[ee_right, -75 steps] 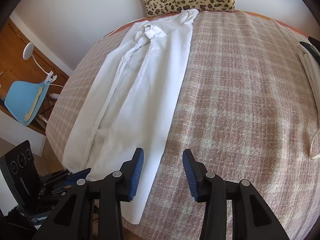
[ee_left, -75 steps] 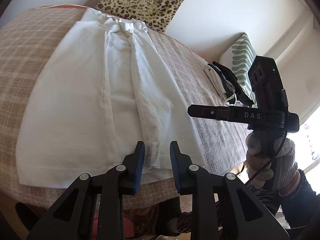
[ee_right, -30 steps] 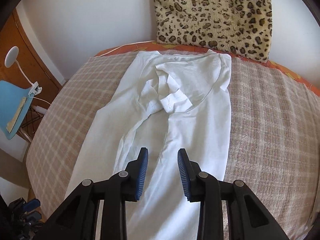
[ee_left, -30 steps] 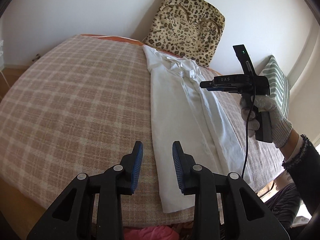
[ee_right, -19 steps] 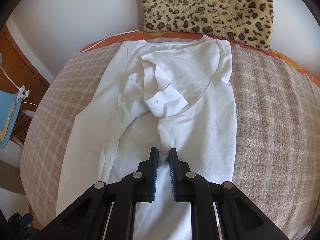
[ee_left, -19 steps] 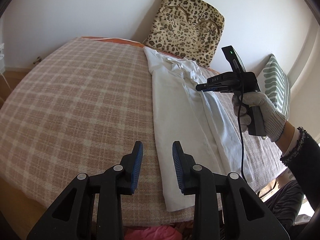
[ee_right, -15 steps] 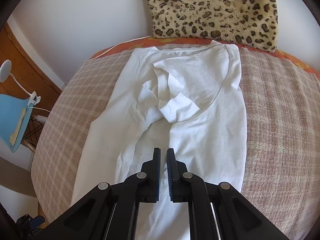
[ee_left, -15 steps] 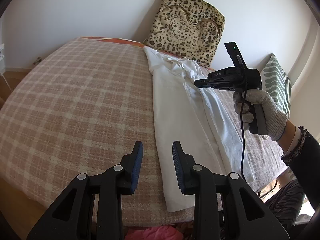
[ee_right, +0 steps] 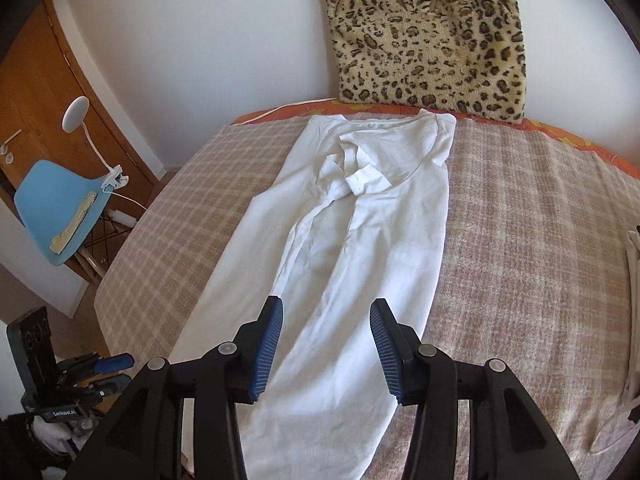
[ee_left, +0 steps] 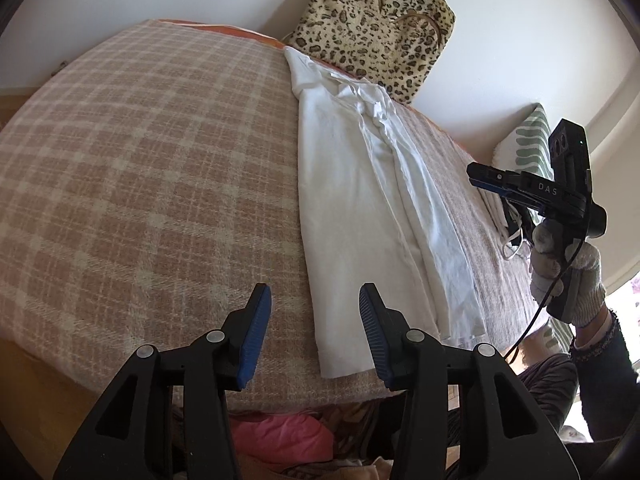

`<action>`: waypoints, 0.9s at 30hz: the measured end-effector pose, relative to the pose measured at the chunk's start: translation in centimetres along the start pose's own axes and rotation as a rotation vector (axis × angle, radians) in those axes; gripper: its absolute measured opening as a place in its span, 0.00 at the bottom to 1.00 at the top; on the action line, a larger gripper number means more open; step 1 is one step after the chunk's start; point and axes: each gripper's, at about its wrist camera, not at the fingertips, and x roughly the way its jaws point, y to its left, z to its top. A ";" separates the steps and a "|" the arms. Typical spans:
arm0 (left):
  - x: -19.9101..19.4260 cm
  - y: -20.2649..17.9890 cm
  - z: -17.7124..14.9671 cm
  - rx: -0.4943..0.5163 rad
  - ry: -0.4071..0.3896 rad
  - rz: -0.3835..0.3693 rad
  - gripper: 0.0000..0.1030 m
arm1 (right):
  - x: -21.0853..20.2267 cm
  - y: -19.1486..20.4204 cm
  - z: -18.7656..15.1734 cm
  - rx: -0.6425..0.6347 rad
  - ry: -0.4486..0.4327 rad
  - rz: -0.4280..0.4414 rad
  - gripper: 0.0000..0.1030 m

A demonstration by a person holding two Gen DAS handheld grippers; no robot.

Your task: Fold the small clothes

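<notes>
A white shirt [ee_left: 372,204] lies lengthwise on the checked bed cover [ee_left: 140,160], both sides folded in to a long narrow strip, collar end by the leopard cushion. It also shows in the right wrist view [ee_right: 352,256]. My left gripper [ee_left: 314,334] is open and empty, above the near hem's left corner. My right gripper [ee_right: 326,350] is open and empty above the lower half of the shirt. It shows from the side in the left wrist view [ee_left: 532,192], held off the bed's right side.
A leopard cushion [ee_right: 432,36] leans on the wall at the bed's head. Folded clothes [ee_left: 504,216] and a green patterned pillow [ee_left: 528,144] lie at the right. A blue chair [ee_right: 60,208] with a clip lamp stands left of the bed. Pink cloth [ee_left: 280,436] lies below the bed edge.
Both grippers have opened wider; the right one had been nearly shut over the shirt's middle. The right gripper has pulled back toward the near end and off to the bed's right side.
</notes>
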 end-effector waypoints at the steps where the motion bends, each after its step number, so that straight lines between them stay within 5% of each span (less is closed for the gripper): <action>1: 0.2 0.1 -0.2 -0.007 0.019 -0.007 0.43 | -0.7 -0.2 -1.3 0.007 -0.002 -0.008 0.48; 9: 1.2 0.0 -1.4 -0.035 0.102 -0.060 0.43 | -2.0 -1.7 -10.4 0.106 0.123 0.044 0.47; 17: 1.6 -1.8 -1.6 0.033 0.117 -0.067 0.40 | -1.7 -2.1 -13.5 0.152 0.162 0.134 0.47; 20: 2.1 -1.9 -1.6 0.034 0.142 -0.083 0.21 | -1.5 -2.0 -13.6 0.155 0.165 0.169 0.46; 27: 2.1 -1.8 -1.7 0.036 0.138 -0.078 0.05 | -0.6 -1.8 -13.8 0.145 0.167 0.220 0.28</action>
